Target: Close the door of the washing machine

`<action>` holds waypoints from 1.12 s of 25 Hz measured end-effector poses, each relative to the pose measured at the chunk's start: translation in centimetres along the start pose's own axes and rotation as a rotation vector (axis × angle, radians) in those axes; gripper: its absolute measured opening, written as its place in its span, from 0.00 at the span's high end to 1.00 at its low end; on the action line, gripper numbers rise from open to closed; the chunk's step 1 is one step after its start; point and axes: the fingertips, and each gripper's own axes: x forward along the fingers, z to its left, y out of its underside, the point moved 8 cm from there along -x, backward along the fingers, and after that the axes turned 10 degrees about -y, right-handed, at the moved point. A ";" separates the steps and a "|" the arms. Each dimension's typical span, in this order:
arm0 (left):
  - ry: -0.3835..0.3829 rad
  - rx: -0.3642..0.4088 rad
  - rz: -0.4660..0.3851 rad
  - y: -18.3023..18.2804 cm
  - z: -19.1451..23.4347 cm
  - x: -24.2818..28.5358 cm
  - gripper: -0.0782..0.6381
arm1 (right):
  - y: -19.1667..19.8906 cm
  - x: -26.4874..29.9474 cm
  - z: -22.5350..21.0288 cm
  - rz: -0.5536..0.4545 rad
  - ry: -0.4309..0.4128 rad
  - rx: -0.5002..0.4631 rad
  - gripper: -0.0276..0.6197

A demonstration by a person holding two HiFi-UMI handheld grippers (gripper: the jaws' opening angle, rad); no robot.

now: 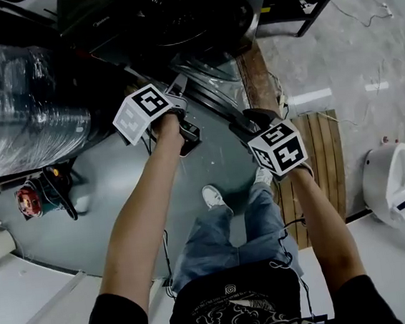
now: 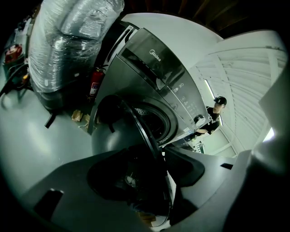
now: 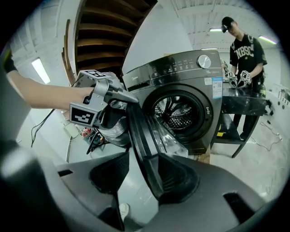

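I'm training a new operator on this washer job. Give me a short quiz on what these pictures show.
1. True or false: the washing machine has its door shut.
2. What stands between the right gripper's jaws? A) the door's edge B) a hose C) nothing
3. Name the red thing standing beside the washing machine in the left gripper view.
Key: 1 false, the door hangs open. 2 A; the jaws are apart, not clamped on it. 3 a fire extinguisher.
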 end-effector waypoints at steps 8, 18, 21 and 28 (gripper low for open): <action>-0.035 -0.092 -0.072 0.3 -2.1 1.6 0.52 | -0.6 0.9 -3.7 0.065 -0.037 -0.084 0.66; -0.072 -0.167 -0.161 0.2 -3.9 2.9 0.51 | -2.4 0.8 -8.3 0.099 -0.040 -0.158 0.81; -0.069 -0.182 -0.169 0.0 -4.4 3.5 0.51 | -3.1 0.8 -9.4 0.114 -0.051 -0.200 0.82; -0.062 -0.228 -0.219 -0.3 -5.4 4.7 0.50 | -4.7 1.0 -12.3 0.135 -0.066 -0.259 0.82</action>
